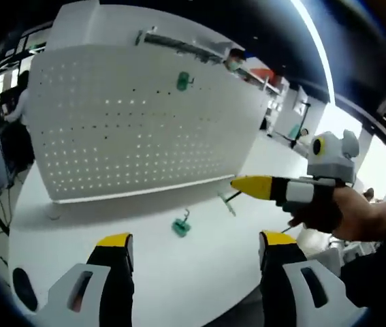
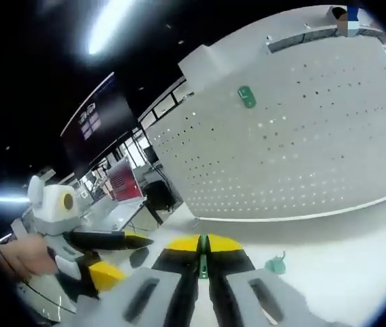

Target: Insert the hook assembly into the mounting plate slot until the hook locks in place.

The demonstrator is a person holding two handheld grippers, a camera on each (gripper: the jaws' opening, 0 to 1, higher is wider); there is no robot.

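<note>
A white pegboard mounting plate (image 1: 145, 122) (image 2: 295, 143) stands upright on the white table. One green hook piece (image 1: 183, 82) (image 2: 246, 96) sits high on its face. A second green hook assembly (image 1: 181, 226) (image 2: 276, 262) lies loose on the table in front of the board. My left gripper (image 1: 196, 244) hovers just short of that loose hook, jaws wide open and empty; in the right gripper view it (image 2: 114, 255) enters from the left. My right gripper (image 2: 203, 245) (image 1: 254, 185) has its yellow tips pressed together; a thin green line shows in the seam, and I cannot tell what it is.
A small pale piece with a thin rod (image 1: 228, 203) lies on the table below the right gripper's tip. A hand (image 1: 329, 208) holds the right gripper. Desks, a dark screen (image 2: 97, 122) and people (image 1: 15, 102) stand beyond the table edges.
</note>
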